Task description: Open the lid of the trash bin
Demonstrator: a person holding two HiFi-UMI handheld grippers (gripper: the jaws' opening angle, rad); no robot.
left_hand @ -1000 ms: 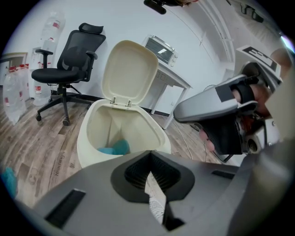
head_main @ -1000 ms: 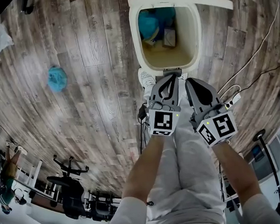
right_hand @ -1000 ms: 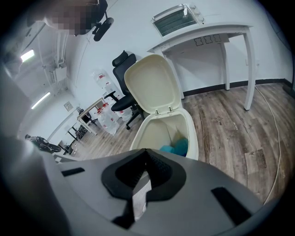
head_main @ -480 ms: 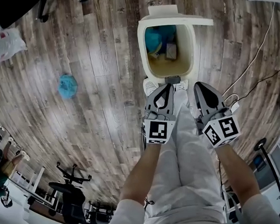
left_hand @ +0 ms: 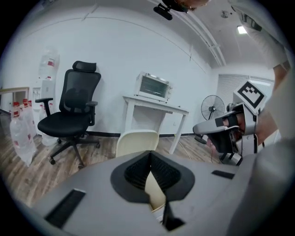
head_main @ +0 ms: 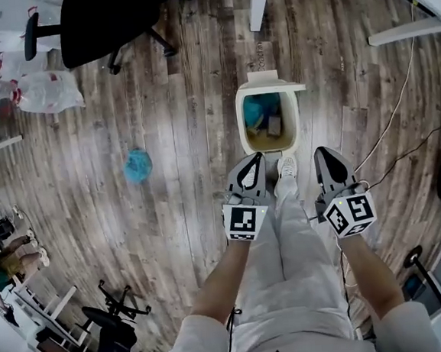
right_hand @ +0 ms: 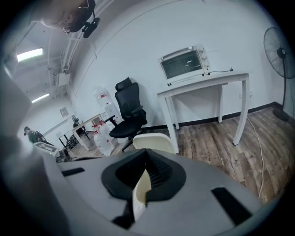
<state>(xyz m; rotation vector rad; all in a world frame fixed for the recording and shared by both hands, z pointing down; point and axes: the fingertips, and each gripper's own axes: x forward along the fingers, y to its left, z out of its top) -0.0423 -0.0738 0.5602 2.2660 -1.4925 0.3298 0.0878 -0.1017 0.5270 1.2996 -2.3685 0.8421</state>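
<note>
Head view: the trash bin [head_main: 241,127] stands on the wood floor [head_main: 179,137] straight ahead of both grippers, its long axis running away from the person. The lid [head_main: 267,81] is already up, standing at the far end, and rubbish shows inside. The left gripper [head_main: 254,159] sits just short of the bin's near left corner. The right gripper [head_main: 322,153] is off to the bin's right and farther from its centre line, so the left is nearer. Neither touches the bin. A shoe [head_main: 285,167] sits between them at the bin's near edge; I cannot tell whether it rests on a pedal. A blue wad [head_main: 137,165] lies well to the left and a cable [head_main: 389,130] runs on the right. An office chair [head_main: 114,16] stands far off, so there is open floor on both sides of the bin.

Left gripper view: the jaws are closed tip to tip with nothing held. The upright cream lid shows beyond them, slightly left of the jaw line. A white table [left_hand: 154,103] carrying a toaster oven [left_hand: 153,86] stands behind it.

Right gripper view: the jaws here also meet at the tips and are empty, with the cream bin edge showing only through the slit behind them. The lid top rises just past the jaws, dead ahead.

Judgement: the task reads as done — the hinge end is far, and any further reach goes forward over the near rim.
</note>
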